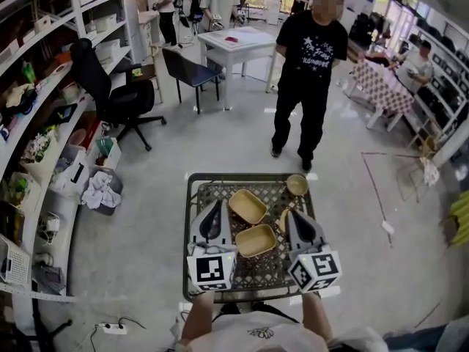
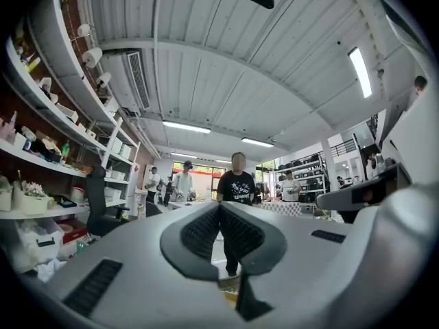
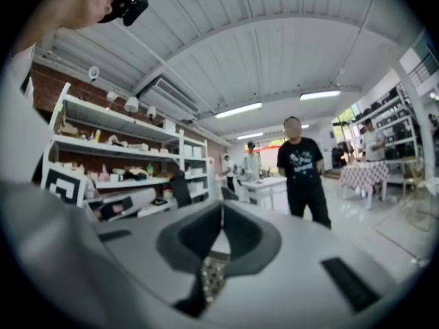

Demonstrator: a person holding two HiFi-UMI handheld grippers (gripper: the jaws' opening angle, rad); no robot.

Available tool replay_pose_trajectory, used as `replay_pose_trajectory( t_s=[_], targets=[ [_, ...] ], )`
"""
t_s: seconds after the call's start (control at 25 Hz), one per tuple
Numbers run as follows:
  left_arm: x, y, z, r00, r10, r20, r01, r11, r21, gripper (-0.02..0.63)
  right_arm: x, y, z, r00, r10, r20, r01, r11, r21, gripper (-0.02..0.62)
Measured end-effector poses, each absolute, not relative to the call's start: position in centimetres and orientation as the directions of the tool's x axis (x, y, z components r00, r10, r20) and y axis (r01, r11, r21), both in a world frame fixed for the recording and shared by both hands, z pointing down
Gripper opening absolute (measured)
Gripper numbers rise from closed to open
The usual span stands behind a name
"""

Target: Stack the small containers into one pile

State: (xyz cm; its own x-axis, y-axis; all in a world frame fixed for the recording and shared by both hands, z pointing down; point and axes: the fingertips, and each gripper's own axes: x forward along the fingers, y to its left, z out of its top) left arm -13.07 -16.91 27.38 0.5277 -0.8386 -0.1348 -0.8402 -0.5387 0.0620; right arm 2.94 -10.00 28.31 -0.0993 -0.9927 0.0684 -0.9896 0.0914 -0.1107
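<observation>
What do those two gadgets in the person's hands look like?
The left gripper and right gripper are pale grey wedge-shaped shells tapering to dark, textured fingers. Each carries a white cube printed with black square markers. The person wears a white top.

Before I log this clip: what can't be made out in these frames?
- Head view: a yellow container, half hidden behind the right claw; shape unclear.
- Head view: the round container, too small to see inside.
- Gripper views: the left claw and right claw fill the lower frame, hiding nearly all of the mesh table.
</observation>
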Motion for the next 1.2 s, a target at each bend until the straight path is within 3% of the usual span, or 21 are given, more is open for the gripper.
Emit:
replay_pose_trajectory(
  t_s=[0.6,0.72,0.76,0.84,1.04,1.2],
  targets=[
    [-9.0,-23.0,28.3,0.505,-0.861,-0.063,-0.86,-0.508,0.046,0.028,7.9,-16.1,30.8,-0.164,-0.983,0.083,-0.95,0.134,-0.283,0.034],
    [-7.4,-26.9,29.3,0.542,-0.84,-0.017,-0.839,-0.542,0.047,0.096,9.6,-19.8,31.5,-0.193,-0.977,0.092,-0.919,0.147,-0.366,0.035],
    [-6.8,-28.6,30.0,0.56,-0.828,0.01,-0.828,-0.559,0.048,0.122,10.1,-21.3,32.2,-0.209,-0.972,0.11,-0.901,0.148,-0.407,0.05],
    [-5.7,-31.1,32.6,0.599,-0.795,0.101,-0.801,-0.596,0.057,0.18,10.4,-23.2,35.0,-0.257,-0.948,0.185,-0.849,0.13,-0.511,0.146],
    [-3.2,-34.6,43.0,0.65,-0.658,0.382,-0.732,-0.677,0.079,0.216,10.7,-25.0,44.9,-0.334,-0.864,0.377,-0.691,-0.048,-0.722,0.172],
    [-1.3,-35.5,52.4,0.633,-0.501,0.59,-0.663,-0.745,0.079,0.216,10.0,-24.8,53.3,-0.396,-0.76,0.516,-0.628,-0.186,-0.755,0.187]
  ],
)
